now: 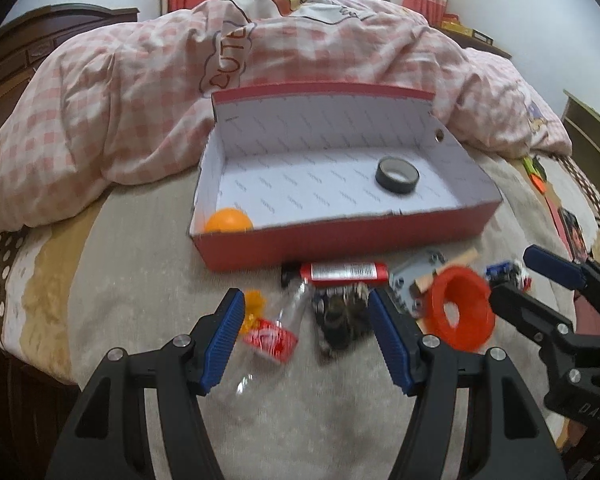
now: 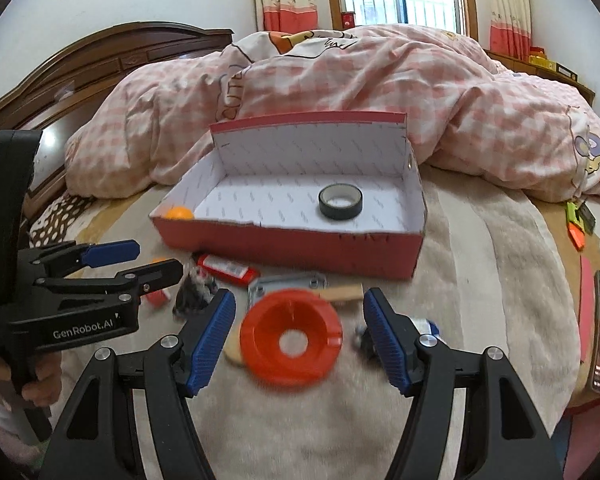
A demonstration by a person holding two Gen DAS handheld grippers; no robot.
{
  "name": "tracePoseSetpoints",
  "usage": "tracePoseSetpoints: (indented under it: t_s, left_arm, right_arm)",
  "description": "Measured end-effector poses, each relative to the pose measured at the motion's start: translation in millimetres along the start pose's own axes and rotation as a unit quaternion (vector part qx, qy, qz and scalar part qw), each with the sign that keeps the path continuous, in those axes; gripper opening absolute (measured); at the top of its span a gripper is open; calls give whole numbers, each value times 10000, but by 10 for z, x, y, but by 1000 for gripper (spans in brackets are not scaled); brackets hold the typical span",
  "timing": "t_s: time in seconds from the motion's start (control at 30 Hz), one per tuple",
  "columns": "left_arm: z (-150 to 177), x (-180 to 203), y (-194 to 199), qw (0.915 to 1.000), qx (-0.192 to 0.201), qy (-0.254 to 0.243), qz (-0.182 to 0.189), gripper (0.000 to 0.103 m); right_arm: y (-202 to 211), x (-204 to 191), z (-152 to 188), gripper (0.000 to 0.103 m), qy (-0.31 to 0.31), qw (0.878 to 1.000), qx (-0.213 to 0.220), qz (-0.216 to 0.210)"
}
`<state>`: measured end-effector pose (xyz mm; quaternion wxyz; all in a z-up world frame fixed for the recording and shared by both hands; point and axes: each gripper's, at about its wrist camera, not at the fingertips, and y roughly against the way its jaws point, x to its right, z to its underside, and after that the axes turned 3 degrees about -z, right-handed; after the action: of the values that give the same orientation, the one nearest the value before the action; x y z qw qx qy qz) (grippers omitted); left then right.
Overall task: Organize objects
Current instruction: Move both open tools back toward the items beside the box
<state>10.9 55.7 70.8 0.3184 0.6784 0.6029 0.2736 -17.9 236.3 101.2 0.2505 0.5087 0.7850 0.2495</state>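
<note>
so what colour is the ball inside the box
Orange; the small round ball sits in the red cardboard box's near-left corner, clearest in the left wrist view.

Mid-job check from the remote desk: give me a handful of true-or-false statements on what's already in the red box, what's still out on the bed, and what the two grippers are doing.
1. The black tape roll lies inside the red box. True.
2. The orange ball sits on the blanket outside the box. False: it is in the box's near left corner.
3. The orange funnel lies between the right gripper's open fingers, not pinched. True.
4. The left gripper is clamped on the red tube. False: its jaws are open and the tube lies beyond them, in front of the box.
5. The box is full. False: only the tape roll and the ball show inside.
</note>
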Motion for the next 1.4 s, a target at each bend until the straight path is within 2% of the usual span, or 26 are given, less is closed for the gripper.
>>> tracePoseSetpoints:
  t_s: [0.23,0.4,0.53,0.73,0.9,1.07,1.17,1.37,1.4]
  left_arm:
    - [205,16,-51,9998,-55,-154,75,64]
    - [301,83,-15,9990,143,-417,-21,64]
    - [323,49,53,9990,222,-384,93,64]
    - [302,-61,136,9983,394,-418,-86,64]
    - [307,-138,-13,9986,211,-401,-262,64]
    - [359,-186,-132,9989,94,-357,-277,64]
    - [372,-176,-177,9987,97,-422,-282,59]
    - [364,-146,-282,9985,16,-459,-295,59]
    - [365,-146,-290,9986,16,-445,-282,54]
  right_arm:
    - [51,-13,249,68,67,9999,-76,-9]
    - [-3,-27,344,68,113,9997,-234,46]
    - [-20,-5,368,68,61,9997,-243,17]
    - [-45,-10,388,68,60,9996,-272,-29]
    - [-62,-24,404,68,59,9996,-287,-46]
    - [-91,26,408,68,-20,9994,-331,-26]
    - [-116,48,408,68,-68,9993,-359,-61]
    - [-119,54,411,68,-72,9993,-373,-74]
    - [-119,56,415,68,-82,9992,-377,-71]
